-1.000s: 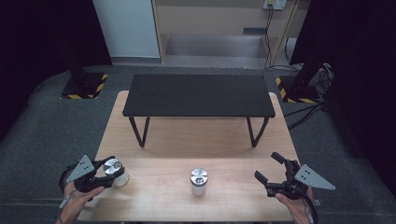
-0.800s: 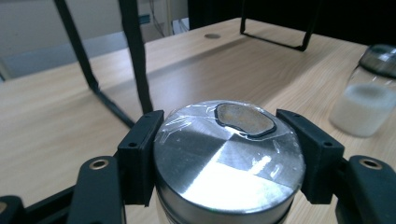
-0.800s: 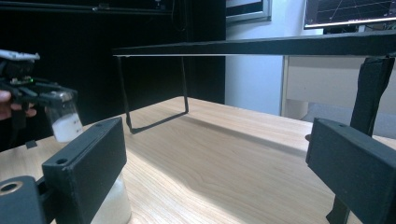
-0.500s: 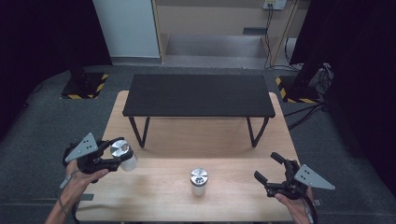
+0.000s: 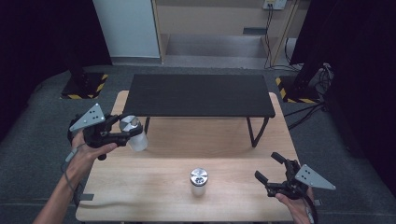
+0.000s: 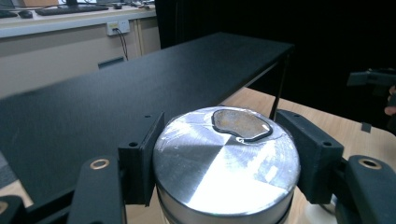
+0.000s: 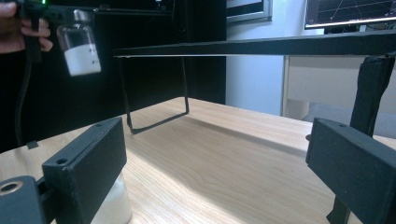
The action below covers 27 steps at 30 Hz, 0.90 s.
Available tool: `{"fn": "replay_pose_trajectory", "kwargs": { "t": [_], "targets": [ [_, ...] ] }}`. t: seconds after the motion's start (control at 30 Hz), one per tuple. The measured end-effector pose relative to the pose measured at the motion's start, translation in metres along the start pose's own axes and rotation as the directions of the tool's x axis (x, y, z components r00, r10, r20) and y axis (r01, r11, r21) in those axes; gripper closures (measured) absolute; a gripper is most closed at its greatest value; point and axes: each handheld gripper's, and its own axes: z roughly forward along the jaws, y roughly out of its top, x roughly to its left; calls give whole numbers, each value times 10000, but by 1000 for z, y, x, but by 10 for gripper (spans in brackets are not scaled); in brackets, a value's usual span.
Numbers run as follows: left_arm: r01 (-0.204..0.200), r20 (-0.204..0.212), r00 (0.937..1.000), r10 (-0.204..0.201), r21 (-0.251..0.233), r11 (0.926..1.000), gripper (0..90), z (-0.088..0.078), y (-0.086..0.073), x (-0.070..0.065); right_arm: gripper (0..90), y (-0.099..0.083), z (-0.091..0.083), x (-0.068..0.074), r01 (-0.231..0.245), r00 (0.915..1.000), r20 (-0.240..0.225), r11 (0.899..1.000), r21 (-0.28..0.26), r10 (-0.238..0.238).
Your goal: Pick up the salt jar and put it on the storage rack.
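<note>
While my left gripper [image 5: 122, 136] hangs off the worktop's [image 5: 154, 191] left edge, its fingers are clamped on a steel-lidded jar [image 5: 133, 133] of white powder, lifted beside the black shelf [image 5: 201, 95]. A second jar [image 5: 198, 182] stands on open wood at centre. My right gripper [image 5: 270, 173] rests with fingers apart near the right edge.

My wooden table [image 5: 154, 186] stands on grey carpet [image 5: 42, 116], with a black shelf-stand [image 5: 201, 95] across its far half. Beyond I see a pale cabinet [image 5: 126, 28], a beige wall desk [image 5: 210, 18], dark curtains [image 5: 42, 32] and yellow-black striped bases [image 5: 84, 86].
</note>
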Motion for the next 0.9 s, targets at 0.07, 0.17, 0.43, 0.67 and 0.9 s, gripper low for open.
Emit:
{"fn": "replay_pose_trajectory", "kwargs": {
  "t": [0.07,0.17,0.43,0.67,0.9],
  "targets": [
    [-10,-138,9999,12,129,9999,352,4,13,0,51,0,0,0,-9,10000,16,10000,3,9],
    [-91,-337,9994,97,161,9998,353,10,27,-1,51,0,0,-1,-22,10000,11,10000,0,22],
    [-52,-604,9982,52,4,10000,355,23,55,1,52,0,-1,-2,-34,10000,34,10000,-55,35],
    [-13,-770,9970,12,-14,10000,356,35,79,3,51,-1,-1,-2,-40,10000,23,10000,-63,41],
    [332,-1500,9880,-379,-336,9989,356,50,92,2,51,0,-2,-3,-73,10000,44,9999,-71,74]
  ]
}}
